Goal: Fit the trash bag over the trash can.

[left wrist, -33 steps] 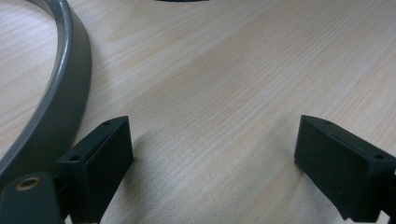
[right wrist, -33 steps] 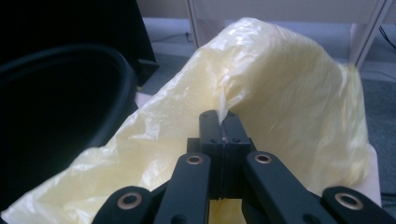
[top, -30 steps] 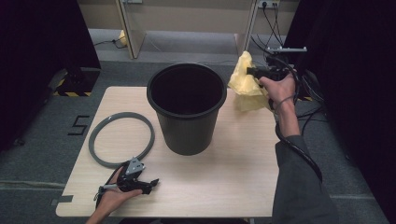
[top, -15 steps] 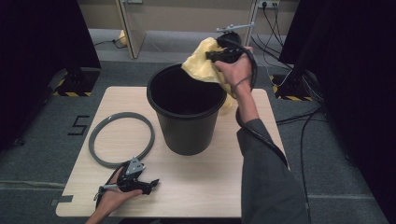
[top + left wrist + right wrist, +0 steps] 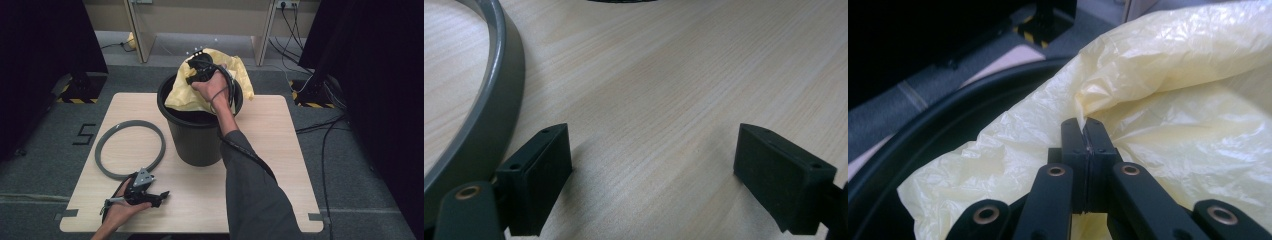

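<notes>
A yellow bag (image 5: 1173,115) is pinched in the closed jaws of the right gripper (image 5: 1087,125) over the bin (image 5: 195,140) mouth. The left gripper (image 5: 654,165) (jaws wide, nothing between) is rested on the desk (image 5: 280,150) beside the ring (image 5: 489,110).

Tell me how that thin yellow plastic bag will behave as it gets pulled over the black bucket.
The thin yellow plastic bag is probably very floppy: it hangs crumpled and folded from the right tongs. It seems light, since a small pinch of film carries it. Its glossy film may slip off the round black plastic bucket, whose rim looks smooth.
</notes>
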Available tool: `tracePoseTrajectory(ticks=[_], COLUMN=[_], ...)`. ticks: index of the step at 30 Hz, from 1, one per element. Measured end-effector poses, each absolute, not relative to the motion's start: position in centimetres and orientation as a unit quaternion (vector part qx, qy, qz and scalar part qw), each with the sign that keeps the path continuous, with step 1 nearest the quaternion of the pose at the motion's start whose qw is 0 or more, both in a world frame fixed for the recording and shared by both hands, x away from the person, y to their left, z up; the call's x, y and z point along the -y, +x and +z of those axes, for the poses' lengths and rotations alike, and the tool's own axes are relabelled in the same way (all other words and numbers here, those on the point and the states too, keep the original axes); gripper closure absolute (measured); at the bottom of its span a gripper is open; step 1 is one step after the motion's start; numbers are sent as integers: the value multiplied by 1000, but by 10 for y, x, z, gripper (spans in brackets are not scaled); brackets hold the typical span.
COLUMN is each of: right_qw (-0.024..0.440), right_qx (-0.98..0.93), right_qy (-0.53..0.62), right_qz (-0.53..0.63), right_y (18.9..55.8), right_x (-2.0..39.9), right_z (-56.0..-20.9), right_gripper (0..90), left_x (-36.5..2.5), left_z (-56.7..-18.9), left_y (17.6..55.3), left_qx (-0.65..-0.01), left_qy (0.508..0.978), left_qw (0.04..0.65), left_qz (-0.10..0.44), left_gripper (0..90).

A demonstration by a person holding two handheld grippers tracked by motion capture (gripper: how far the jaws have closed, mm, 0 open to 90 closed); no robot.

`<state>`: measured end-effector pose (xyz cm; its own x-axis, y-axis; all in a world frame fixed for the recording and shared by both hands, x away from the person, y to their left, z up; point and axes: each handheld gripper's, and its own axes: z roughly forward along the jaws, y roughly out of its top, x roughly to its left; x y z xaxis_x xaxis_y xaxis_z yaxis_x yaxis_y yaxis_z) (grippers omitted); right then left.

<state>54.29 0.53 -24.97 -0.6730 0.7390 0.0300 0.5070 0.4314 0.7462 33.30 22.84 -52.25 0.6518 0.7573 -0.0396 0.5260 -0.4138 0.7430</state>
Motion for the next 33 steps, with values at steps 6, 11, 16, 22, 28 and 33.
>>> tracePoseTrajectory(ticks=[6,11,16,22,28,33], right_qw=[126,109,92,120,109,121], right_qx=[-849,-858,-841,-811,-828,-850], right_qy=[368,362,372,384,384,375], right_qz=[357,348,381,424,395,351], right_y=[544,539,536,534,538,538], right_x=[-10,-8,4,34,34,11], right_z=[-262,-264,-257,-229,-246,-253], right_gripper=[851,770,579,535,558,573], left_x=[-228,-229,-232,-232,-232,-232], left_z=[-523,-522,-521,-521,-520,-519], left_y=[333,333,334,335,336,336], left_qx=[-389,-393,-399,-404,-406,-406], left_qy=[827,825,823,821,820,818], left_qw=[376,377,376,377,378,381], left_qz=[155,151,147,146,143,143], left_gripper=[147,148,152,152,152,154])
